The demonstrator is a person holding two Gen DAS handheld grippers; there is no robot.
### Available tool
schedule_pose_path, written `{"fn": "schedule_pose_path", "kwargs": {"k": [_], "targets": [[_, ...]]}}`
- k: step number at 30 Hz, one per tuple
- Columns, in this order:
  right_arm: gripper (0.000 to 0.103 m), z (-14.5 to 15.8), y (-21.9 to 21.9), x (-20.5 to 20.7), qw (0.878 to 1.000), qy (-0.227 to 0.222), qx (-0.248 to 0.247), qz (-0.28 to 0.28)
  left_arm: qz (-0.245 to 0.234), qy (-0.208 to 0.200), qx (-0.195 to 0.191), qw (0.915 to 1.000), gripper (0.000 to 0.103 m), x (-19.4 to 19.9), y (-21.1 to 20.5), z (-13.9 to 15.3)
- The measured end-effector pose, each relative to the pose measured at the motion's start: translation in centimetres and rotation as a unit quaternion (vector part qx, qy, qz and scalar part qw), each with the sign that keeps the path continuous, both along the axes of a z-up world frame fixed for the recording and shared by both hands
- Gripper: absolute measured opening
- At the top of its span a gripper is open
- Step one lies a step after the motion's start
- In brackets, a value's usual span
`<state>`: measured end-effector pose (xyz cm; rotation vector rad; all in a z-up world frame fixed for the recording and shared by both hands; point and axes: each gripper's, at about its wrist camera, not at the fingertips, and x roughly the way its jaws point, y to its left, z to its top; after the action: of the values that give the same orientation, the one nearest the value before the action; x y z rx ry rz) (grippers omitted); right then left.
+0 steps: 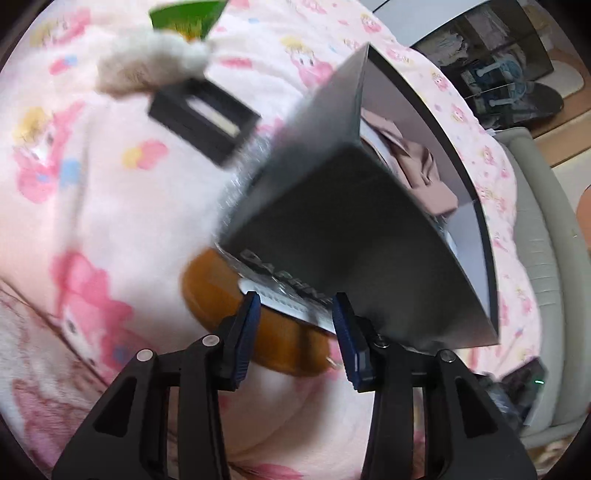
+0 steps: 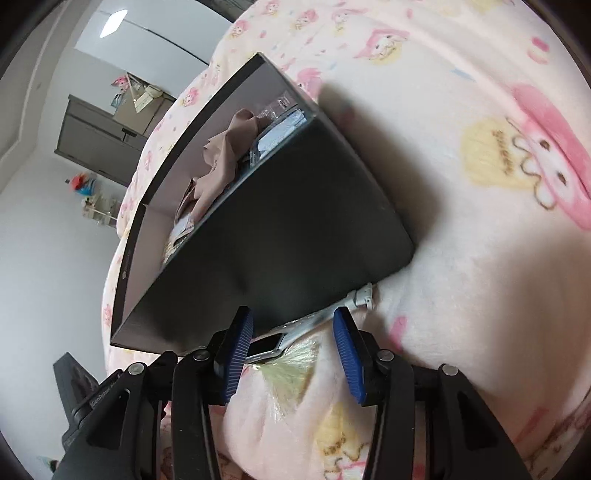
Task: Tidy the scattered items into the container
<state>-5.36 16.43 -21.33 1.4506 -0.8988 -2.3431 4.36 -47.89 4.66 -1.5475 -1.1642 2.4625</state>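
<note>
Blanket: we work over a pink cartoon-print fleece blanket (image 1: pixel 110 192), soft and uneven under everything.
Container: the dark grey box (image 1: pixel 332 221) sits tilted on the blanket, a beige cloth (image 1: pixel 413 162) and a clear packet already inside.
Scattered items: a black tray (image 1: pixel 203 118), a white fluffy thing (image 1: pixel 147 62) and a green packet (image 1: pixel 188 16) lie well apart from the box; an orange-brown object (image 1: pixel 229 310) and a printed packet (image 1: pixel 288 295) lie partly under its near corner.
Metal tool: a silvery piece (image 2: pixel 314 325) lies against the box base in the right view.
Left gripper (image 1: pixel 295 317): jaws wide, holding nothing, hovering over the printed packet.
Right gripper (image 2: pixel 293 339): jaws wide, empty, just above the metal tool.
Risk: we judge that pulling the trapped packet could tip the box and spill its contents; the plush fleece may let a finger snag.
Writing: the packet shows "DAPHN…", the rest hidden; the right gripper body reads "GenRobot", partly blurred.
</note>
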Motion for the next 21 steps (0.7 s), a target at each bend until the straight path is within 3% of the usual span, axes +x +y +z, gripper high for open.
{"fn": "schedule_pose_path", "kwargs": {"k": [4,8,10,14,15,16,17,19,21], "targets": [[0.035,-0.4,-0.4,-0.4,0.998,0.004,0.05,0.025,-0.019,-0.003,0.046,0.9987,0.04,-0.1,0.4,-0.7],[0.035,-0.5,-0.6,-0.6,0.999,0.005,0.029,0.032,-0.031,-0.008,0.075,0.9967,0.04,-1.1,2.2,-1.8],[0.032,-0.7,-0.6,-0.5,0.999,0.003,0.018,0.036,-0.027,-0.007,0.064,0.9975,0.038,-1.5,2.9,-2.2],[0.029,-1.9,-1.1,-0.8,0.998,-0.003,0.045,0.033,-0.033,-0.014,0.031,0.9989,0.034,-1.9,4.3,-2.6],[0.029,-2.3,-1.3,-1.0,0.998,-0.004,0.048,0.033,-0.036,-0.012,0.018,0.9991,0.029,-1.9,4.6,-2.5],[0.029,-2.5,-1.5,-1.1,0.998,-0.001,0.053,0.034,-0.036,-0.01,0.008,0.9993,0.013,-1.9,4.8,-2.4],[0.028,-2.6,-1.7,-1.1,0.998,0.003,0.058,0.039,-0.044,-0.012,0.013,0.9989,0.008,-2.0,4.9,-2.6],[0.014,-2.5,-1.8,-1.0,0.998,0.013,0.046,0.047,-0.047,-0.007,0.018,0.9987,0.004,-1.8,5.0,-2.5],[0.007,-2.4,-1.0,-0.8,0.999,0.014,0.011,0.04,-0.056,0.017,0.017,0.9982,0.002,-1.4,5.3,-1.6]]}}
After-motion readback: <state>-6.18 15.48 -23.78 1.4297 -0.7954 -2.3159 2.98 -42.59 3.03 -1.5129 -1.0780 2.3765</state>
